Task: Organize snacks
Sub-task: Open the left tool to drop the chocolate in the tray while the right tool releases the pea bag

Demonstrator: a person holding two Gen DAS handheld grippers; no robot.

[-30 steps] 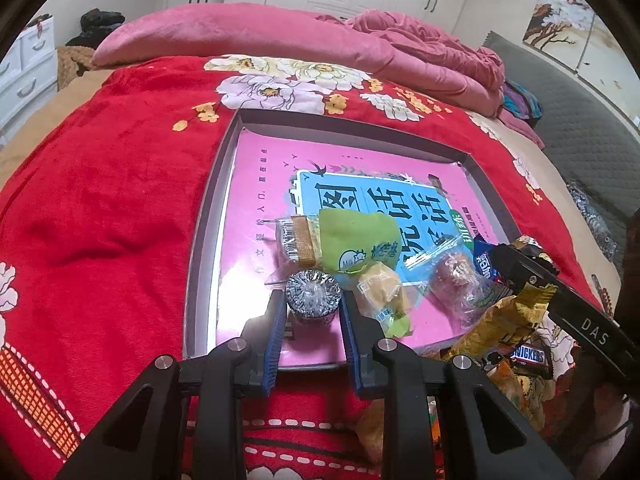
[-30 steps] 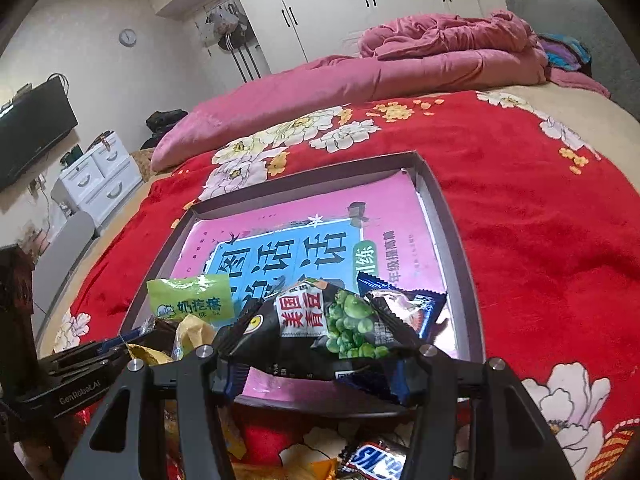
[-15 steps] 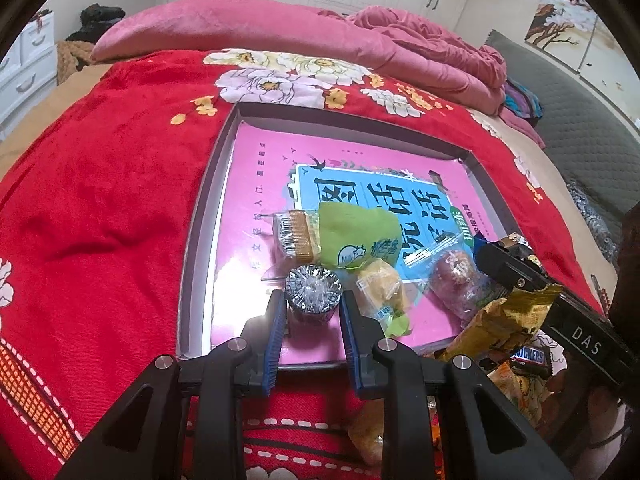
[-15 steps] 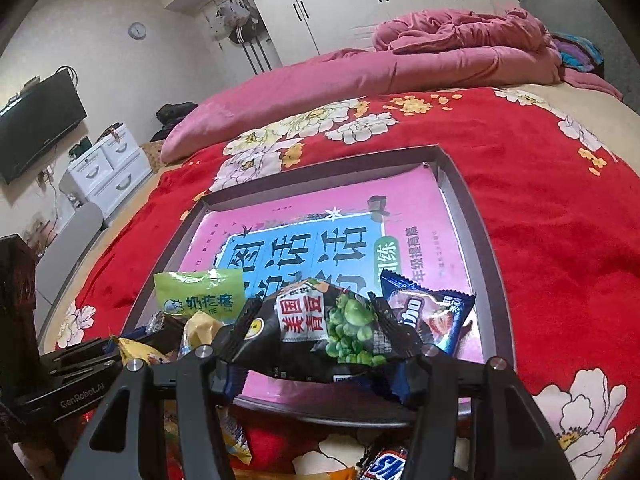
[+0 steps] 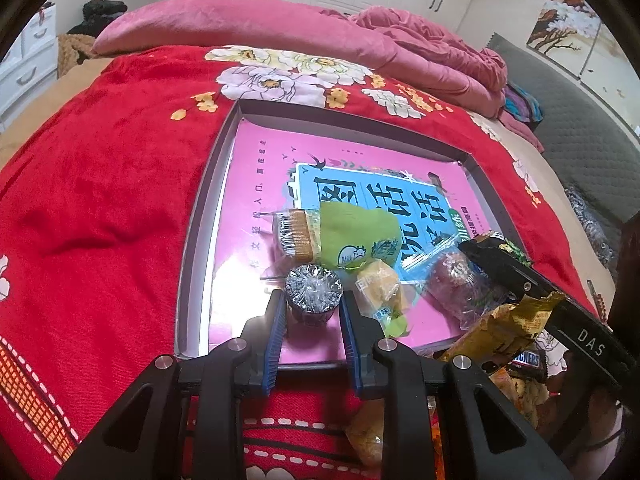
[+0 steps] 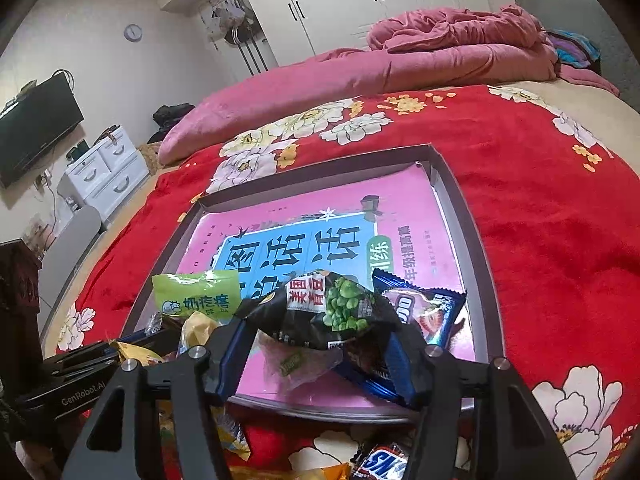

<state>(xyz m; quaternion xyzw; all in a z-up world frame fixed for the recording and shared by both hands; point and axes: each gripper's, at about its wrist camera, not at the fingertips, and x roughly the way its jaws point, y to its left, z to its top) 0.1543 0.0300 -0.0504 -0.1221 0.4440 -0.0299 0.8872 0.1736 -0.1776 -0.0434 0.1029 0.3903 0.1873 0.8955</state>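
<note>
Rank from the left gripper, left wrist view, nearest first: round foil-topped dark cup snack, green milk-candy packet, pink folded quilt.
1. Round foil-topped dark cup snack: clamped in the left gripper.
2. Green milk-candy packet: just beyond, slightly right, in the tray.
3. Pink folded quilt: far back across the bed.

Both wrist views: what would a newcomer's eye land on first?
Probably the shallow grey tray on the red floral blanket, lined with a pink and blue book cover. At its near edge the left gripper is shut on a small round foil-wrapped snack. The right gripper holds a black green-pea packet, its jaws just opening, over the tray's near right corner.
</note>
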